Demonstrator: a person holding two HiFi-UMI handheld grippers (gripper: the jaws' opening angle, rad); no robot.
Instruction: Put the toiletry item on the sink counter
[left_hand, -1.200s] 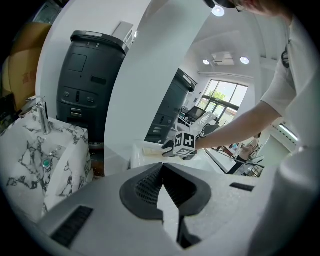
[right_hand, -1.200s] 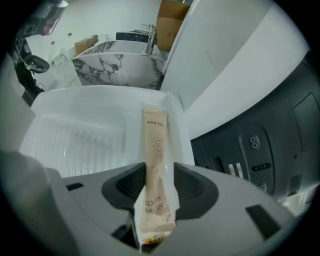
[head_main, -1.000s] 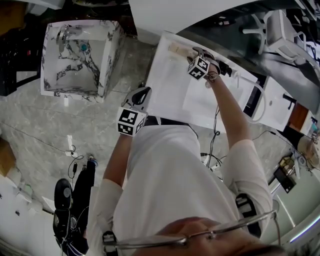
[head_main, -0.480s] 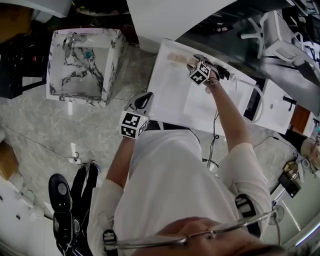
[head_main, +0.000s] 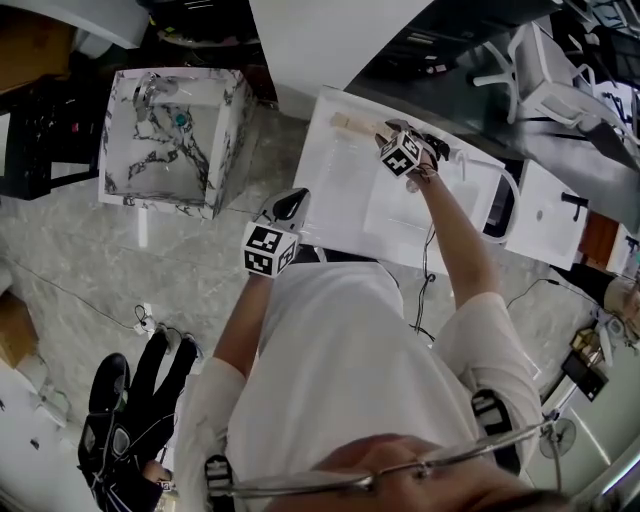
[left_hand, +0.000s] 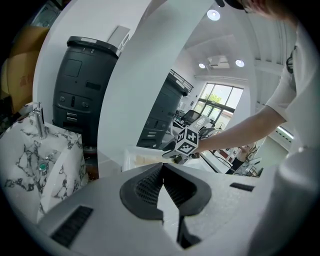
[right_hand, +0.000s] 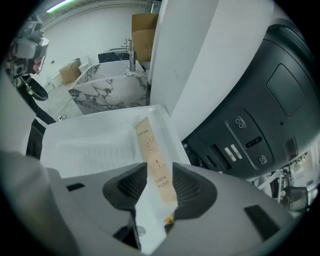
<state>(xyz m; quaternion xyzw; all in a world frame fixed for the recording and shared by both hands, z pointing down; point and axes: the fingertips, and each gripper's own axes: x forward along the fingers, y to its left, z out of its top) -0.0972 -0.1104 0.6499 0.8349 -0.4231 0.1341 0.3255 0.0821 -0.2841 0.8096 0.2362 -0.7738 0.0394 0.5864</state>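
A tan paper toothbrush packet (right_hand: 151, 152) lies flat along the far edge of the white sink counter (right_hand: 90, 145). In the head view the toothbrush packet (head_main: 350, 123) is at the counter's far left corner. My right gripper (right_hand: 159, 184) is low over the packet's near end. Its jaws are closing, one on each side of the packet, with a sliver of counter still showing beside the left pad. In the head view the right gripper (head_main: 388, 133) reaches out past its marker cube. My left gripper (left_hand: 162, 172) is shut on nothing and hangs off the counter's near left corner (head_main: 290, 204).
A marble-patterned sink unit (head_main: 170, 140) with a chrome tap stands on the floor to the left. A dark grey machine (right_hand: 250, 125) rises just right of the packet. A shallow basin (head_main: 415, 205) is sunk in the counter. Cables and a black bag (head_main: 125, 420) lie on the floor.
The head view has drifted a little. Both grippers hold about the same places, the right one still at the packet on the counter's far corner.
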